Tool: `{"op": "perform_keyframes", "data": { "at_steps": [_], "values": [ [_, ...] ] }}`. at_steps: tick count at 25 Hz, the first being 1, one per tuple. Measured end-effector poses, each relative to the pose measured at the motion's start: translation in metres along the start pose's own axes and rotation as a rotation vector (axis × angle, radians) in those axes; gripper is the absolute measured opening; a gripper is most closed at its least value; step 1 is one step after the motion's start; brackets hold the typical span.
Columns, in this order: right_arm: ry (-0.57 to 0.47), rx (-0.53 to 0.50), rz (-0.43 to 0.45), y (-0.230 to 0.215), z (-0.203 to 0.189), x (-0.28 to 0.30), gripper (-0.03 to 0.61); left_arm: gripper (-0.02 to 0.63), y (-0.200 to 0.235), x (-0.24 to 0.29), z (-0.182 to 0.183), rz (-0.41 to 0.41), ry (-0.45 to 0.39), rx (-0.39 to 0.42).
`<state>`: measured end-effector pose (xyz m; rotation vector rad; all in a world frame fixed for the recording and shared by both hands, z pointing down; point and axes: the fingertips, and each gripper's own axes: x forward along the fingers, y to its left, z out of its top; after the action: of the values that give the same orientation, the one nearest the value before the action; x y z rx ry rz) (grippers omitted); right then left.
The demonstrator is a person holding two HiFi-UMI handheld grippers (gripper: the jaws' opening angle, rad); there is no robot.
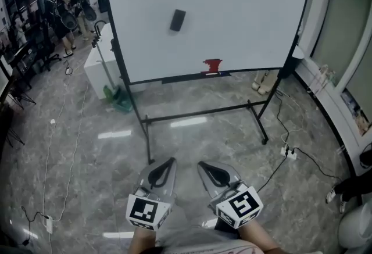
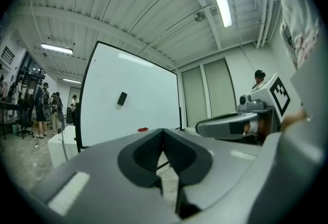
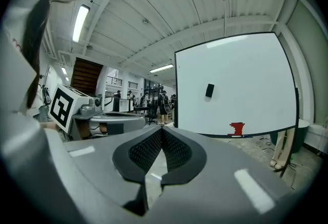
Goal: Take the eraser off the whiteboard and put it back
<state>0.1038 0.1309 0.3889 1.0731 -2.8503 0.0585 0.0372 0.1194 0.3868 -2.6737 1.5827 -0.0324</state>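
A black eraser sticks to the upper middle of the whiteboard, far ahead of both grippers. It shows too as the dark eraser in the left gripper view and the eraser in the right gripper view. My left gripper and right gripper are held side by side low in the head view, well short of the board. Both are shut with nothing between the pads. The left gripper and right gripper point level at the board.
A red object sits on the board's bottom ledge. The board's black wheeled stand spreads over the marble floor. Cables and a power strip lie at right. A white cabinet and several people stand at far left.
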Motion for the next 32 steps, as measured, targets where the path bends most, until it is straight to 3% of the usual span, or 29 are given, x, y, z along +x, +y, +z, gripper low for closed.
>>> {"op": "perform_keyframes", "data": {
  "at_steps": [10,15,20,24,32],
  "values": [
    [-0.109,-0.022,-0.092,-0.056,0.061,0.138,0.001,-0.003,0.113,0.078,0.029,-0.07,-0.047,0.045],
    [-0.16,-0.047,-0.157,-0.087,0.09,0.192,0.002,-0.003,0.155,0.106,0.026,-0.104,-0.054,0.056],
    [-0.224,-0.045,-0.288,-0.145,0.131,0.231,0.002,-0.003,0.181,0.132,0.026,-0.112,-0.062,0.037],
    [-0.28,-0.007,-0.332,-0.188,0.16,0.265,0.1,-0.003,0.205,0.154,0.025,-0.094,-0.065,0.013],
    [-0.305,0.089,-0.423,-0.282,0.187,0.345,0.217,-0.003,0.258,0.22,0.031,-0.037,-0.077,0.011]
  ]
}}
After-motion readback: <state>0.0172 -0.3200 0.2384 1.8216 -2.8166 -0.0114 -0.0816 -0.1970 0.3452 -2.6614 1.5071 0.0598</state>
